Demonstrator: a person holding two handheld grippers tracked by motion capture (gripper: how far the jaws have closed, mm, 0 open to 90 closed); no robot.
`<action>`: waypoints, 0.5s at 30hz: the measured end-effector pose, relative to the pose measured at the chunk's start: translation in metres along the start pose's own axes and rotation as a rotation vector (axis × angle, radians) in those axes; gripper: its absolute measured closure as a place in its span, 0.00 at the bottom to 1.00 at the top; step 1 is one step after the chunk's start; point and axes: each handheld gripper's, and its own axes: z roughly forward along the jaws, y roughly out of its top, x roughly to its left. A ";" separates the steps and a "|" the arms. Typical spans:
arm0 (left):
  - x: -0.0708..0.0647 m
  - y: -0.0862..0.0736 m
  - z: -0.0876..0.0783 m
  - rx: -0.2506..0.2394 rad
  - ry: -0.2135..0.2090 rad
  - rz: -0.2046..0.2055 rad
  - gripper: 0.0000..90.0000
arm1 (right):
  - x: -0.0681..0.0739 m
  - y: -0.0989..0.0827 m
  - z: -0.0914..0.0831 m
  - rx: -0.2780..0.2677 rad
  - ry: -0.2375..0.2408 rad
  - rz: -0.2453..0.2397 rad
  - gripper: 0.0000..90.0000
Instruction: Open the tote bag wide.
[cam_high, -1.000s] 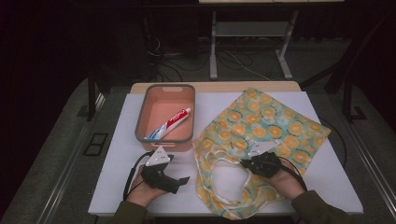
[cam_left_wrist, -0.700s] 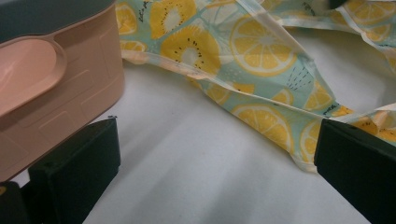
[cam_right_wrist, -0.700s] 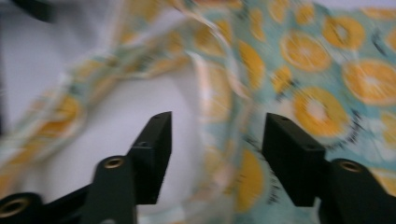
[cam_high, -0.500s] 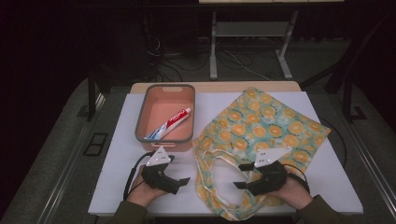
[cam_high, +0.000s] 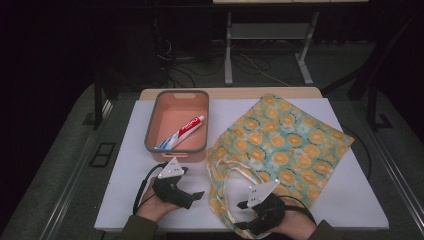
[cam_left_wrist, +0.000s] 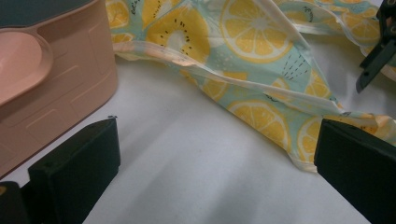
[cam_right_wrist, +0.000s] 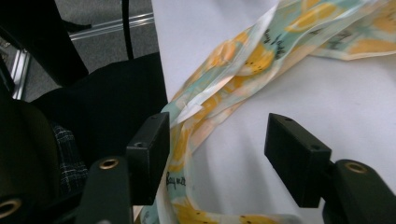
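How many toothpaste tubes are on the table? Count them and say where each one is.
1. The toothpaste tube lies slantwise inside the pink bin, left of the fruit-print bag. The bag could hide another; I cannot tell.

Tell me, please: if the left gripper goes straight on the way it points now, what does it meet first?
Probably the fruit-print bag: past the left gripper and its open jaws lies bare white table, then the bag's folded edge. Depth is uncertain.

Left gripper (cam_high: 196, 195) rested low over the table, jaws spread wide, nothing between them. Right gripper (cam_high: 241, 212) sat at the near table edge, jaws having just eased slightly inward but apart, pads pressing nothing.
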 end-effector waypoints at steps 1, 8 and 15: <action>0.000 0.000 0.000 0.000 0.000 0.000 0.00 | 0.000 0.000 0.000 0.000 0.000 0.000 0.46; 0.000 0.000 0.001 0.005 0.000 0.000 0.00 | 0.008 0.002 0.007 0.007 0.039 -0.029 0.46; 0.000 0.000 0.001 0.003 -0.002 0.002 0.00 | 0.007 0.001 0.010 0.018 0.017 -0.022 0.71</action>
